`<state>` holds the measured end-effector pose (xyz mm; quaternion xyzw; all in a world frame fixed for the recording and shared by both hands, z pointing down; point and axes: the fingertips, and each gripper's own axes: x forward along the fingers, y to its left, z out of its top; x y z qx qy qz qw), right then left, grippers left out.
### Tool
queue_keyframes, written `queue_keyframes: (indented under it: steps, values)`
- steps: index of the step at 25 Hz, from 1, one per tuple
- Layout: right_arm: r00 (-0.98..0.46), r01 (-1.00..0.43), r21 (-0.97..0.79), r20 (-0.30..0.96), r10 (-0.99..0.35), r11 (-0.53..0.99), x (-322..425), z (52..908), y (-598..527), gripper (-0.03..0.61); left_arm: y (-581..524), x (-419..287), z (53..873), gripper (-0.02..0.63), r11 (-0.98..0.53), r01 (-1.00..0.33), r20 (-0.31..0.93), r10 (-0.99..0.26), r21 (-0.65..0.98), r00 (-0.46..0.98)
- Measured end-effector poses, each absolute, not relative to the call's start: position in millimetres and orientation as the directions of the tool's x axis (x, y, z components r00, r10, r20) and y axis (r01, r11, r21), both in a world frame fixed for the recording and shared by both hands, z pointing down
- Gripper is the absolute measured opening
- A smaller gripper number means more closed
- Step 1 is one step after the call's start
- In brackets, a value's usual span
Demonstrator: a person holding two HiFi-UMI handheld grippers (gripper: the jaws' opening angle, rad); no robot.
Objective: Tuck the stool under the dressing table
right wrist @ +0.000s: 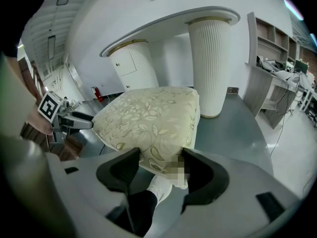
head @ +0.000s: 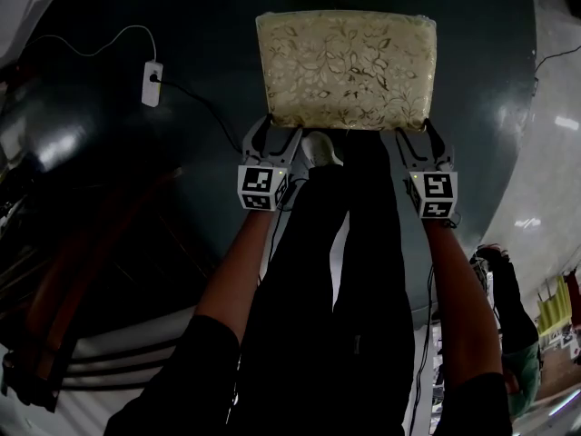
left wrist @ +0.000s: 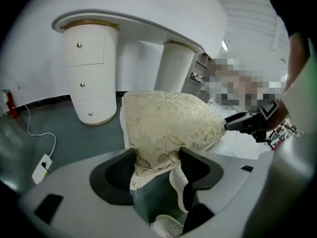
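The stool [head: 345, 66], topped with a cream cushion in a gold leaf pattern, stands on the dark glossy floor [head: 182, 25] just in front of the person's dark-trousered legs [head: 354, 271] and white shoe [head: 318, 148]. The left gripper [head: 275, 139] sits at the cushion's near left corner and the right gripper [head: 419, 143] at its near right corner, both pointing steeply down. In the left gripper view the jaws of the left gripper [left wrist: 156, 162] are spread wide, with the corner of the stool [left wrist: 168, 123] between them and its fabric reaching both pads. In the right gripper view the right gripper [right wrist: 158, 165] likewise has its jaws wide apart around the other corner of the stool [right wrist: 148, 118]. Beyond the stool, on its far side, is the white dressing table [left wrist: 133, 24], its curved top resting on a drawer pedestal [left wrist: 86, 73] at the left and a fluted column [left wrist: 176, 66] at the right; the stool is not under that top. A white power adapter [head: 152, 83] with its cable lies on the floor to the left.
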<state>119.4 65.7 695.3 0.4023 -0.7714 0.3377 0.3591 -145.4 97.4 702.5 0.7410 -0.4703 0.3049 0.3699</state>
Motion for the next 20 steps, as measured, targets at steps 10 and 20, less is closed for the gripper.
queue_keyframes:
  steps: [10,20]
  values:
    - [-0.403,-0.871,-0.212,0.823,-0.400,0.442,119.6,695.8,62.5,0.261,95.9,-144.4,703.2,0.281,-0.278,-0.922,0.805,-0.461,0.271,0.375]
    - [-0.422,-0.860,-0.223,0.816,-0.395,0.459,119.2,695.4,63.1,0.261,95.6,-144.9,705.1,0.281,-0.288,-0.923,0.801,-0.472,0.254,0.368]
